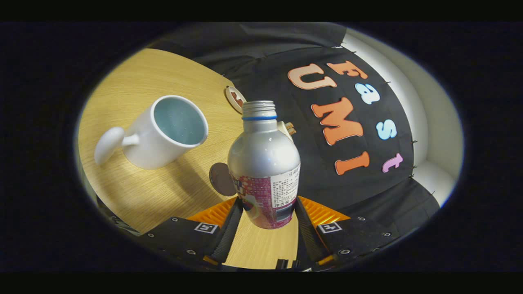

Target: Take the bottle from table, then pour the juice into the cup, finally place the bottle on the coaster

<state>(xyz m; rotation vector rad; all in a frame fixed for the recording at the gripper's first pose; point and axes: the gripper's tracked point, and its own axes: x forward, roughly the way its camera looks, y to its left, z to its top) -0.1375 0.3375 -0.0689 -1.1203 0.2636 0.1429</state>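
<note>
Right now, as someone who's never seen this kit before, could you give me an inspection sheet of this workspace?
Surface: light wood table, tilted in the view.
Job's things: silver bottle, cap off, held clear of the table; white cup beyond the fingers, across the table; brown coaster just behind the bottle.
Clutter: small round patterned disc near the table's far edge; a small object behind the bottle, unclear.
Grippers: gripper shut on the bottle's lower body.
Cables: nothing seen.
Surroundings: black cloth wall, pale wall behind.

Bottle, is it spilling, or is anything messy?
No spill. The bottle sits capless between the jaws of the gripper, which press its sides. The white cup and table look dry. Nothing stands out.
</note>
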